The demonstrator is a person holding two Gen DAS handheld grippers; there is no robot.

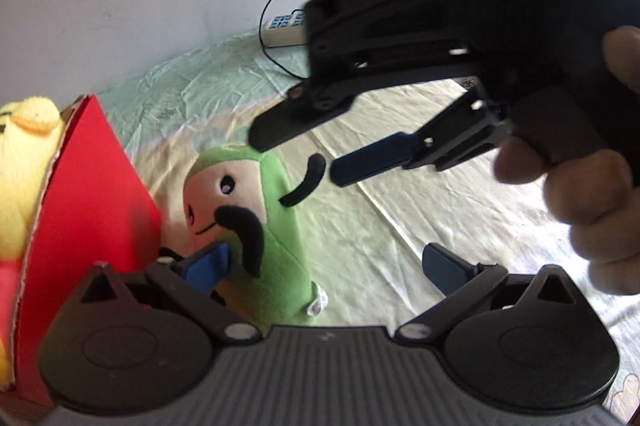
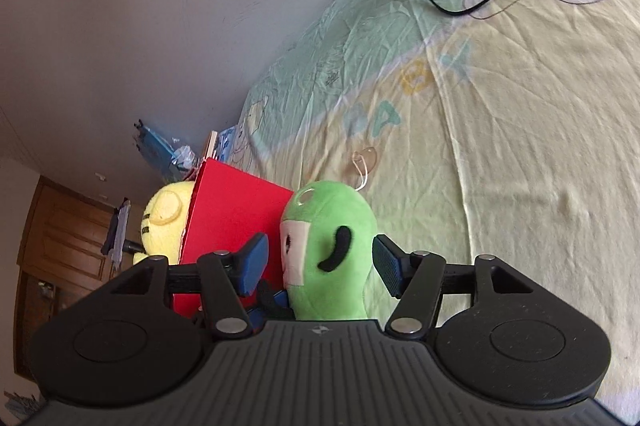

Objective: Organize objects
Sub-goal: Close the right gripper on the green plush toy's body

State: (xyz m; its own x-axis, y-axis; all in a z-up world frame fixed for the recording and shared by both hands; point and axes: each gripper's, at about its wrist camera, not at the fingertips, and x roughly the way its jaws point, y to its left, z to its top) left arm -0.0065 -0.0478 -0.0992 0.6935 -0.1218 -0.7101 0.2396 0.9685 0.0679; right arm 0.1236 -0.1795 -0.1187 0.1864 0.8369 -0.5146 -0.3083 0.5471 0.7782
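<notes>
The green plush toy [image 2: 324, 250] stands on the bed [image 2: 500, 146] against the red box [image 2: 232, 218], between the right gripper [image 2: 320, 262]'s spread fingers, the left gripper [image 1: 324, 266] also wide; soft and light, best squeezed mid-body.

A green plush toy [image 2: 326, 250] with a cream face panel, black eyes, a black moustache and a curved black arm is seen standing upright on the bed, touching the side of a red cardboard box [image 2: 228, 226]. The box is set upright at the bed's edge. A yellow plush toy [image 2: 164, 218] with a round goggle ring is seen inside the box, its head above the rim.
</notes>
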